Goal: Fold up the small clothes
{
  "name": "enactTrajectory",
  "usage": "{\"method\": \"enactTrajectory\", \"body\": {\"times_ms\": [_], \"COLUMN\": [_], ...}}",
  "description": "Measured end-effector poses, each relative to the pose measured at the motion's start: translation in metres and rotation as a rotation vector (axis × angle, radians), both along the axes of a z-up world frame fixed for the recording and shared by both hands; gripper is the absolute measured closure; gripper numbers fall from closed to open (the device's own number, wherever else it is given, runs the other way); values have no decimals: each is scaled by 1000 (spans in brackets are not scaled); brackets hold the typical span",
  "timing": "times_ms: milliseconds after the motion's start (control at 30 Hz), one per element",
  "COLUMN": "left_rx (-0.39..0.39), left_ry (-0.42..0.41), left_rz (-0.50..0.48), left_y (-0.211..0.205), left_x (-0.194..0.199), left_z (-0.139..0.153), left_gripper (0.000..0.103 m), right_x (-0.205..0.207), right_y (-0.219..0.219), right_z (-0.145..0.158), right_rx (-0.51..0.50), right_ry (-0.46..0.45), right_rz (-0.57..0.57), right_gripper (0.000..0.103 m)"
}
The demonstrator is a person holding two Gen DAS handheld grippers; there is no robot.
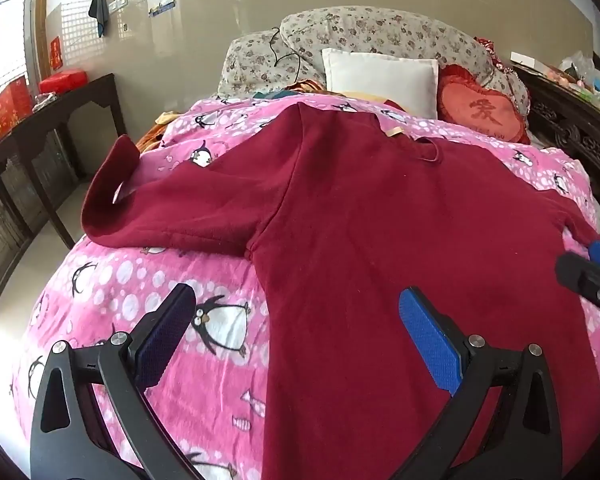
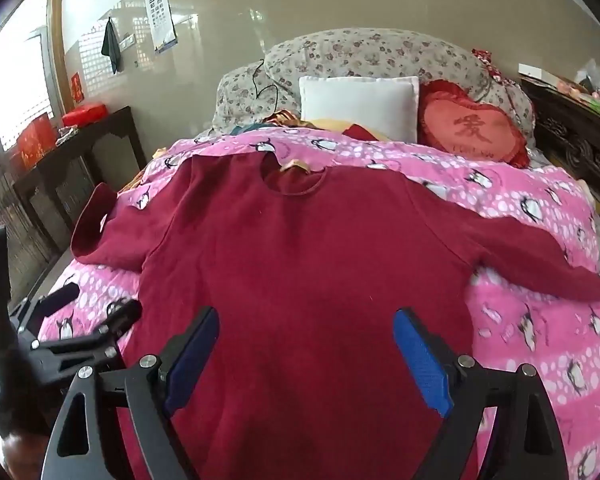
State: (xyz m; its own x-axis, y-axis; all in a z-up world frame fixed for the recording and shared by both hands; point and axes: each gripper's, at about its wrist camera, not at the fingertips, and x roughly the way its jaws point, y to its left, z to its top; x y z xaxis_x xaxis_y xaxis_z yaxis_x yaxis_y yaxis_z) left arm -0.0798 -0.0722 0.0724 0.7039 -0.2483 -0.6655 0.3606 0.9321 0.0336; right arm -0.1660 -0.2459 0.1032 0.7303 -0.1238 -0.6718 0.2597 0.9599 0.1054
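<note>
- A dark red long-sleeved top (image 2: 300, 264) lies spread flat on a pink penguin-print blanket (image 2: 540, 320), filling the middle of both wrist views, neckline toward the upper part of the frame and hem toward the bottom edge.
- In the right wrist view its sleeves run out to both sides: one ends at the right of the frame on the blanket, the other at the left with its cuff curled up.
- In the left wrist view that curled cuff (image 1: 112, 184) stands up at centre left, its end folded back on itself.
- The left gripper (image 1: 296, 336) sits at the bottom of its own view with its fingers wide apart and nothing between them; the left blue pad (image 1: 164, 340) is over the blanket, the right one over the red fabric, so the top's side edge runs between them.
- The right gripper (image 2: 306, 360) sits at the bottom centre of its view, fingers also spread wide and holding nothing, both pads over the lower body of the top.
- Each gripper shows at the edge of the other's view: the right one at centre right, the left one at lower left.
- At the top of the frames, a white pillow (image 2: 360, 108) leans beside a red heart-shaped cushion (image 2: 472, 128) against floral bedding (image 2: 380, 52).
- A dark wooden side table (image 1: 60, 120) stands at the left, with red boxes on it.
</note>
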Motion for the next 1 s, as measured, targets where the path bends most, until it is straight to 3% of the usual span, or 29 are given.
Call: {"method": "enactTrajectory", "body": {"times_ms": [333,400,600,733,833,1000], "left_rx": [-16,-25,-18,-48,-49,-35], "left_ry": [23,24,30,73,65,50], "left_rz": [31,37,50,49,49,48], "left_y": [-6,-7,-11,-11,-11,-13], "left_x": [40,49,64,69,67,66], "left_z": [-9,-9,-26,-36,-37,-38], "left_gripper": [1,1,1,1,1,1], "right_x": [66,76,80,75,70,72], "right_y": [-4,-4,-11,-10,-4,3], "right_z": [8,-3,-28,-23,-22,-22], "right_rx": [33,19,19,-16,-66,-63], "right_ry": [-24,-27,-38,-64,-93,-123], "right_rz": [-1,0,2,16,12,49], "right_gripper": [15,15,15,15,15,15]}}
